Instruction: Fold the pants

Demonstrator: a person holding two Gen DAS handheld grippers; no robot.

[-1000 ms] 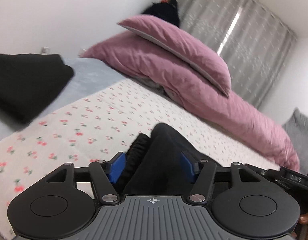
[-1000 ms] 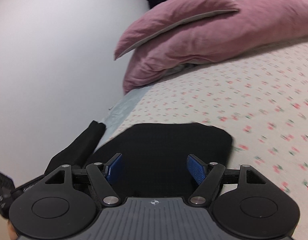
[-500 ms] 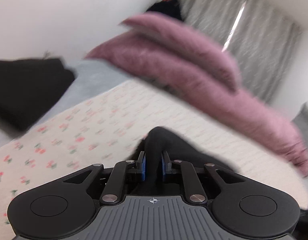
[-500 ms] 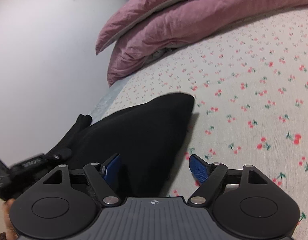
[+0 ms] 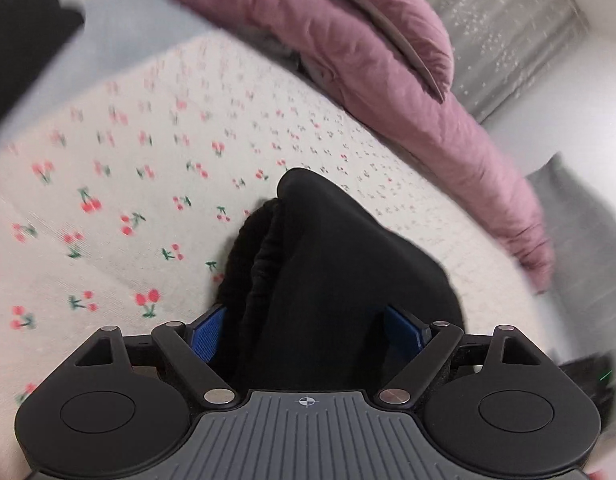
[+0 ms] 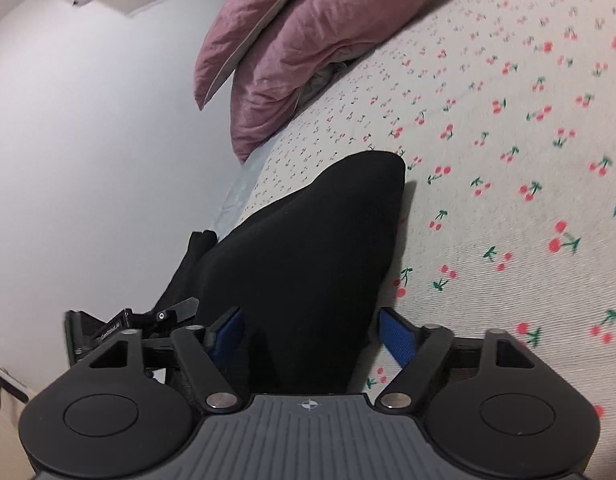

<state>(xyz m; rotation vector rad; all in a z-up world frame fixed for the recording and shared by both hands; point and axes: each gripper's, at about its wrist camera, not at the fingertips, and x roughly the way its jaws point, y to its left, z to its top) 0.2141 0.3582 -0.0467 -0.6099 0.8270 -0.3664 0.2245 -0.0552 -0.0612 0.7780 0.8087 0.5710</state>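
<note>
The black pants lie folded on the cherry-print bed sheet, with the ribbed waistband edge showing on their left side. My left gripper is open, its blue pads on either side of the fabric. In the right wrist view the pants run forward between the open jaws of my right gripper. The left gripper also shows in the right wrist view, at the left beside the pants.
Mauve pillows are stacked at the head of the bed, also in the right wrist view. A grey pillow sits at the right. Another black garment lies at the far left. A white wall runs along the bed.
My left gripper was shut on the pants half a second ago and has opened. Both grippers have tilted down toward the bed, and the pants now rest on the sheet.
</note>
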